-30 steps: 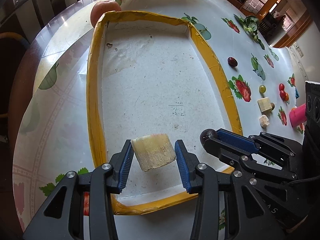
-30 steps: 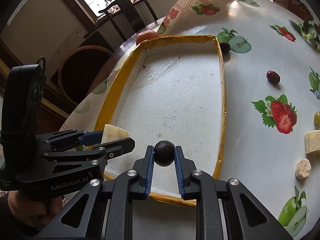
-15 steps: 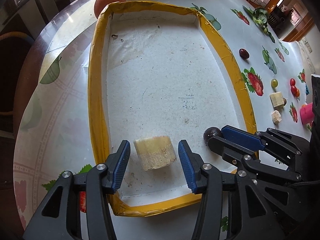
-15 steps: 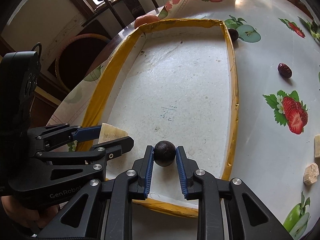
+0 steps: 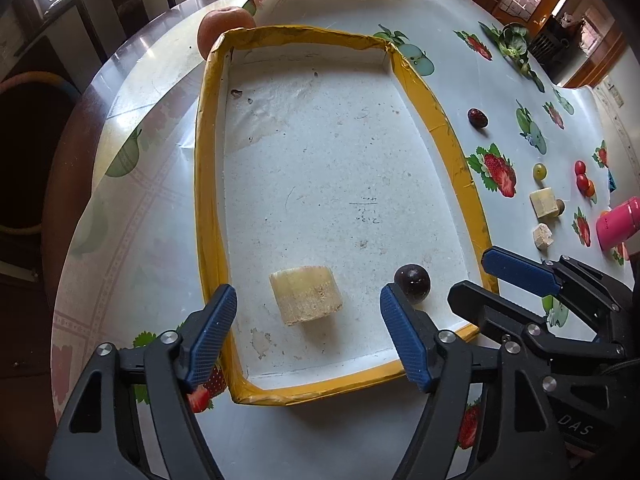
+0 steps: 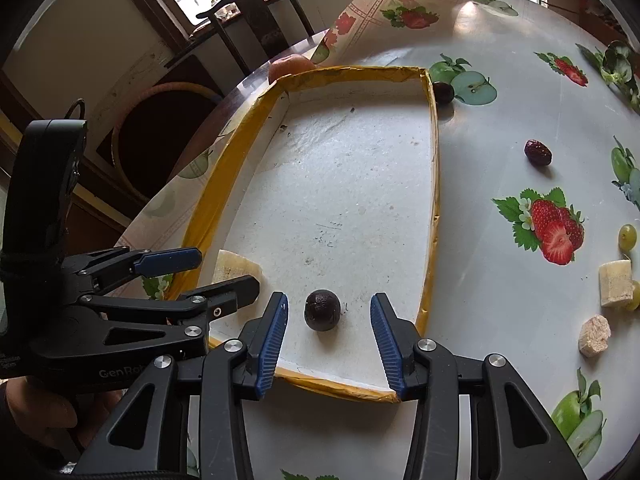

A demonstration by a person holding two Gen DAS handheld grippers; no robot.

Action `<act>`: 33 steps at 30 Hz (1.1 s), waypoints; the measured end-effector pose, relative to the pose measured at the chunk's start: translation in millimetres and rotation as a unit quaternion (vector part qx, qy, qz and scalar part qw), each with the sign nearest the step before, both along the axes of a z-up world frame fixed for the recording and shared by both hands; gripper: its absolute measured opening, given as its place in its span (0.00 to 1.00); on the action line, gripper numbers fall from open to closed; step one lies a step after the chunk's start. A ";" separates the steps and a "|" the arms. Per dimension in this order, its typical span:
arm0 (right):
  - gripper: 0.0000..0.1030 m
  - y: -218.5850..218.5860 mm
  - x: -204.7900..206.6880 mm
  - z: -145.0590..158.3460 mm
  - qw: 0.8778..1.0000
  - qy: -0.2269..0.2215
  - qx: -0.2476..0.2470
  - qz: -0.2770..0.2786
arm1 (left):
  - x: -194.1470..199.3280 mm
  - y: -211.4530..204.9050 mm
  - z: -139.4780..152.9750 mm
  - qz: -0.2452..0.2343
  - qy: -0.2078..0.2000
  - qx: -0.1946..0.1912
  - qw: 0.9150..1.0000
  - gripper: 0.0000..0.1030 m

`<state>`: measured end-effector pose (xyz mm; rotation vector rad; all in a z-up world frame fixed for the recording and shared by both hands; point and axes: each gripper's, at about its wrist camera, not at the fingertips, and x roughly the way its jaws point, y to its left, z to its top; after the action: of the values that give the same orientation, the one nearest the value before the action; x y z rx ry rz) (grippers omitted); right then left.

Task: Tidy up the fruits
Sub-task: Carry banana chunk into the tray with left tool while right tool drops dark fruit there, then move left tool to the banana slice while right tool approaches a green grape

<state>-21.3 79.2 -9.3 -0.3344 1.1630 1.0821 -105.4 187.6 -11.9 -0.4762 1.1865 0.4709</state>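
Left wrist view: left gripper jaws wide and opening, nothing pinched. Pale banana chunk lies on the tray floor between the pads, clear of both, slightly toward 12 o'clock from the tips. Its cut faces look to 11 and 5 o'clock, so the short long axis runs roughly along the pointing line, not across the jaws. Dark round fruit sits at 3 o'clock from the chunk, just beside the left gripper's right pad, near the tray's right wall.

Right wrist view: right gripper jaws part-open and opening; the dark fruit lies on the tray floor between the pads, closer to the left one, touching neither. It is round, so no axis matters.

Both pieces are released in the tray's near end. Loose fruit on the tablecloth lies at 1 to 3 o'clock of the tray: red date, green grape, two pale chunks. Judgement: the right gripper is nearer to all of these. The peach at the tray's far left corner, 11 o'clock, and the dark fruit outside the far right corner are a long reach for either.

Versus a second ago: the chunk was clamped and lifted, now set down; the dark fruit was pinched tight, now free. Both jaws spread.
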 end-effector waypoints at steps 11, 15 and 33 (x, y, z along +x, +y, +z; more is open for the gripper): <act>0.48 -47.9 9.5 32.9 0.999 -0.016 0.029 -0.040 | 9.6 -18.6 19.8 -0.021 -0.019 0.004 1.000 0.72; 0.48 -74.1 18.7 37.7 0.997 -0.021 0.031 -0.067 | 20.4 -30.2 29.0 -0.036 -0.030 0.002 0.999 0.72; 0.48 -188.0 74.2 33.2 0.978 -0.030 0.012 -0.207 | 81.5 -103.3 38.1 -0.122 -0.047 -0.016 0.991 0.72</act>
<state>52.9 -108.9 23.9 -0.0959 1.1035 0.7157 -23.8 84.3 26.1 -0.3705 1.1456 0.2182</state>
